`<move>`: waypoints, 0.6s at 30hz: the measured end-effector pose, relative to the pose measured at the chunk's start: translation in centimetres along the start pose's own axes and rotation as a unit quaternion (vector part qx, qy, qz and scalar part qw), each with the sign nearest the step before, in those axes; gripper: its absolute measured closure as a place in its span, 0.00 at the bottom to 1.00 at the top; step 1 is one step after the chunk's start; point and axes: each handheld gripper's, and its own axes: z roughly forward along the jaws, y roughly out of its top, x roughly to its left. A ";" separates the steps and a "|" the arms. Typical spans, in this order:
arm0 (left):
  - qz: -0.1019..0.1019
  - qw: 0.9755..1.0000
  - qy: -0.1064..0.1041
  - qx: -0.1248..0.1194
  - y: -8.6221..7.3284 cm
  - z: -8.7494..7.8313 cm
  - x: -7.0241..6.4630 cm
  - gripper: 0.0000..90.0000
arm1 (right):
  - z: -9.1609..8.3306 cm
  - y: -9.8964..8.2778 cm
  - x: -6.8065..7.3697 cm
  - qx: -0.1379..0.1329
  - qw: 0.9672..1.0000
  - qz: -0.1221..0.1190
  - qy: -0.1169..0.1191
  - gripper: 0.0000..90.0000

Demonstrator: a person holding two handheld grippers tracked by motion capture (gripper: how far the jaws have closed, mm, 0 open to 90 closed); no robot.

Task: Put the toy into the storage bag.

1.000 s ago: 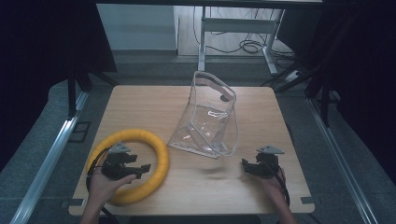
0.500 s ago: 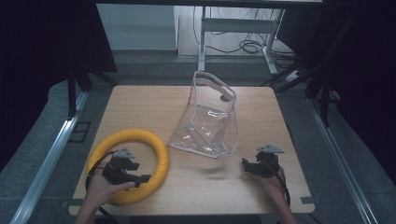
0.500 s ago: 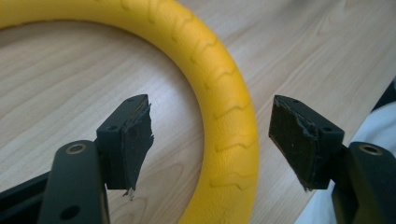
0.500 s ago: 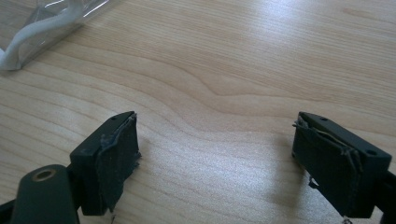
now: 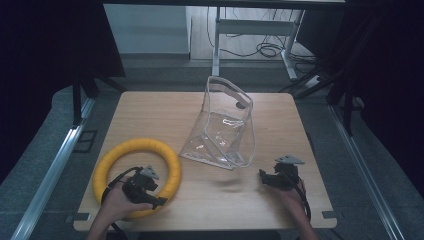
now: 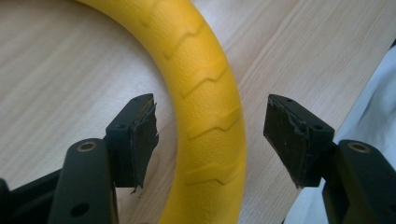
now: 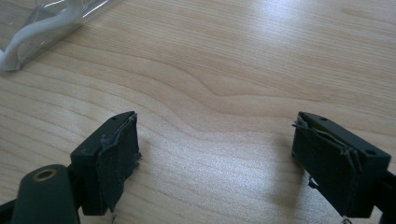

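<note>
Ring (image 5: 136,176): yellow, flat on table (image 5: 165,107) at near-left corner. Ribbed rim (image 6: 208,116) runs between left gripper (image 6: 210,133) jaws; jaws have just been closing, pads not yet touching, gap on both sides. Clear bag (image 5: 222,130) stands mid-table, just beside ring. Right gripper (image 7: 215,158) near right edge, jaws released over bare wood.

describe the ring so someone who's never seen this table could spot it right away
On the wooden table, look to the near left corner, left of the clear bag. The ring lies flat there, its tube between the left gripper's jaws, pads not yet on it. It is the one bright yellow thing, with chevron grooves.
</note>
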 end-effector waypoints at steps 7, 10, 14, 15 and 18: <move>0.009 0.999 0.014 0.036 0.3 1.2 -0.4 0.42 | 0.0 0.0 0.0 0.000 1.000 0.000 0.000 0.17; 0.009 0.999 0.016 0.051 0.5 1.9 -0.6 0.44 | 0.0 0.0 0.0 0.000 1.000 0.000 0.000 0.17; 0.005 0.998 0.025 0.064 0.7 2.6 -0.8 0.47 | 0.0 0.0 0.0 0.000 1.000 0.000 0.000 0.17; 0.004 0.998 0.027 0.065 0.7 2.7 -0.8 0.48 | 0.0 0.0 0.0 0.000 1.000 0.000 0.000 0.17; -0.006 0.998 0.031 0.059 0.7 2.7 -0.6 0.53 | 0.0 0.0 0.0 0.000 1.000 0.000 0.000 0.17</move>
